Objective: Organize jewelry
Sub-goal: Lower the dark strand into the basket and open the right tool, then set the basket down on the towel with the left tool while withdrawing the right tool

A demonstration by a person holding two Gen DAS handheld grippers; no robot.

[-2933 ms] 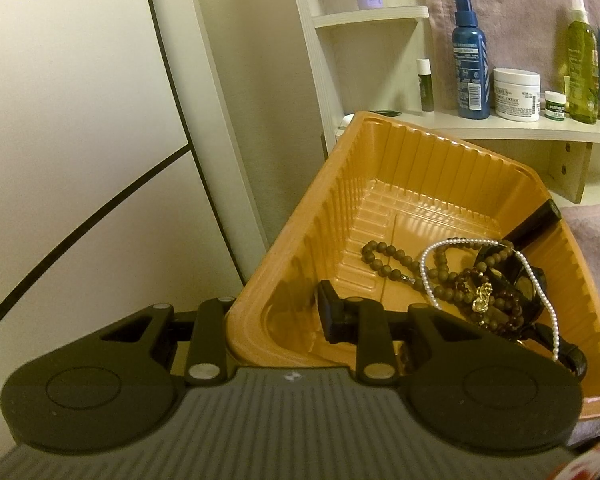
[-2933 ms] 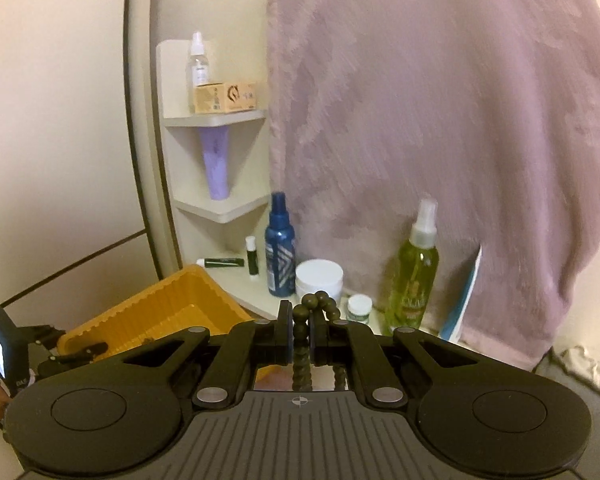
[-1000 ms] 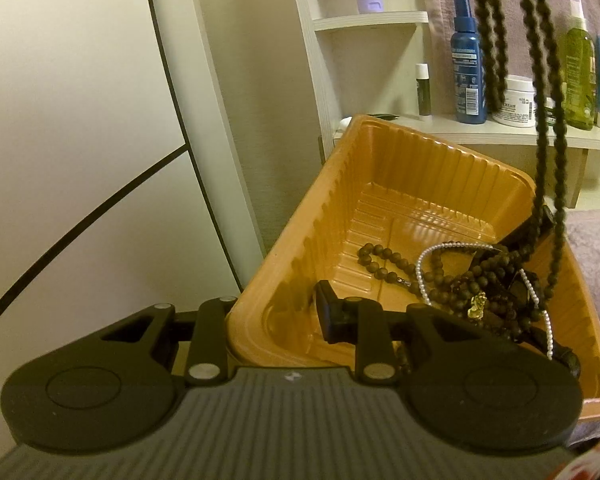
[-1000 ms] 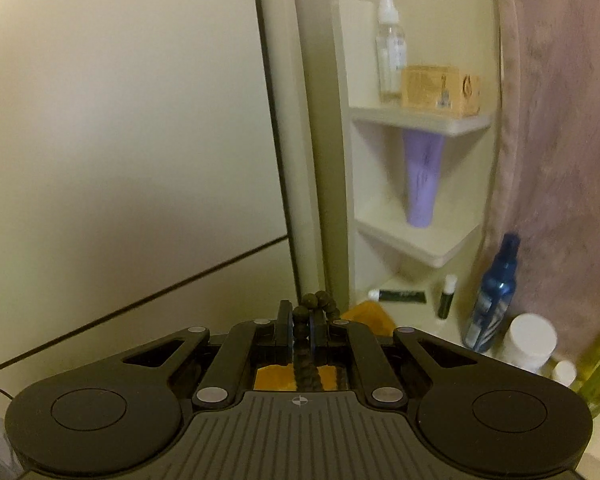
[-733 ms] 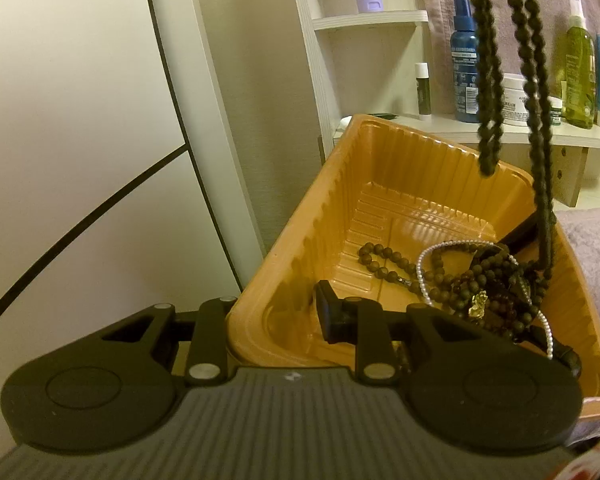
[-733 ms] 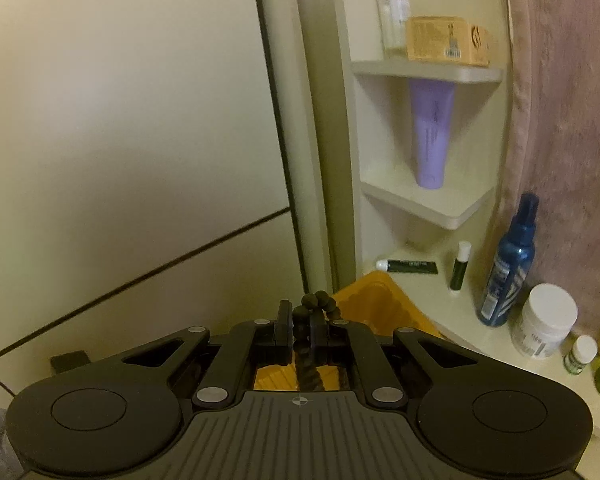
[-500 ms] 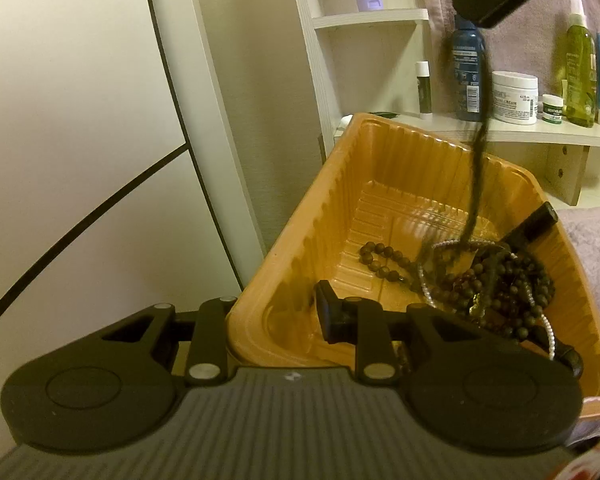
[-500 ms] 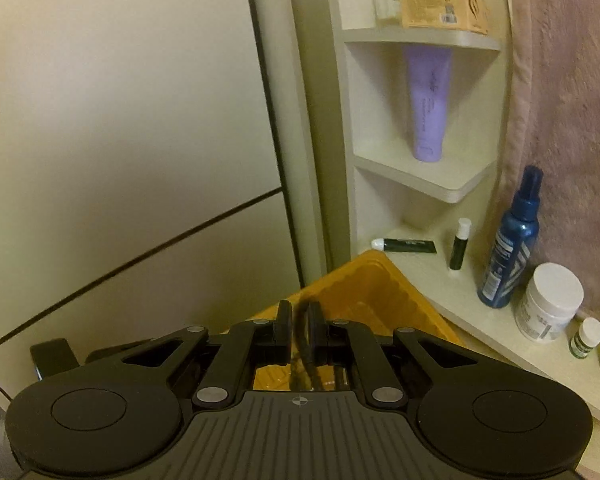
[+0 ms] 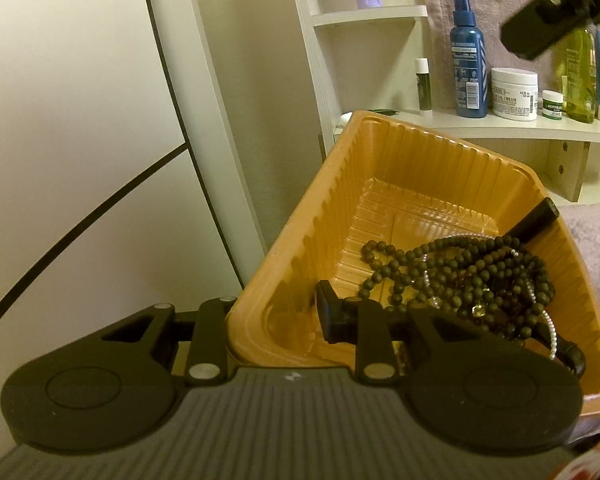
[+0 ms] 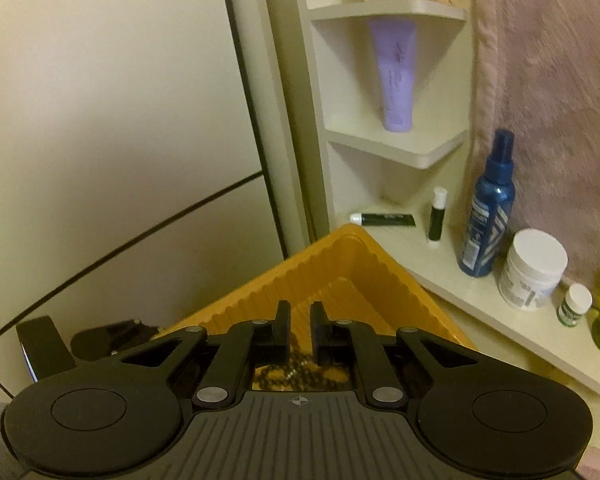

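Item: orange ribbed tray (image 9: pixel 384 184), tilted, near rim gripped by the left claw (image 9: pixel 272 316). One finger sits outside the rim at 9 o'clock, the other inside the tray; jaws narrow, clamped on the tray wall.

Contents: dark bead necklace (image 9: pixel 480 268) heaped at the 4 o'clock side of the tray floor, one loose strand trailing toward 9 o'clock. Tangled with it are a pearl strand (image 9: pixel 550 330), mostly buried, a small gold charm (image 9: pixel 478 310) and a black cylindrical piece (image 9: pixel 534 220) leaning on the far right wall. The 12 o'clock half of the tray floor is bare.

Right claw (image 10: pixel 300 328): above the tray, jaws parted by a small gap, nothing between them. Beads show directly below the gap in the right wrist view. In the left wrist view its black body enters at 1 o'clock, well above the tray.

Surroundings: corner shelf (image 10: pixel 396 148) with a lilac tube (image 10: pixel 396 76); lower ledge with a blue spray bottle (image 10: pixel 490 216), a white cream jar (image 10: pixel 532 268), a lip balm (image 10: pixel 436 212) and a green bottle (image 9: pixel 578 76); pink towel (image 10: pixel 548 92) hanging behind.

Status: the bead necklace lies in the tray, so that placement appears done. No loose jewelry is visible outside the tray; whether pieces remain elsewhere cannot be told. Likely remaining: fetching any further pieces, or setting the tray down.
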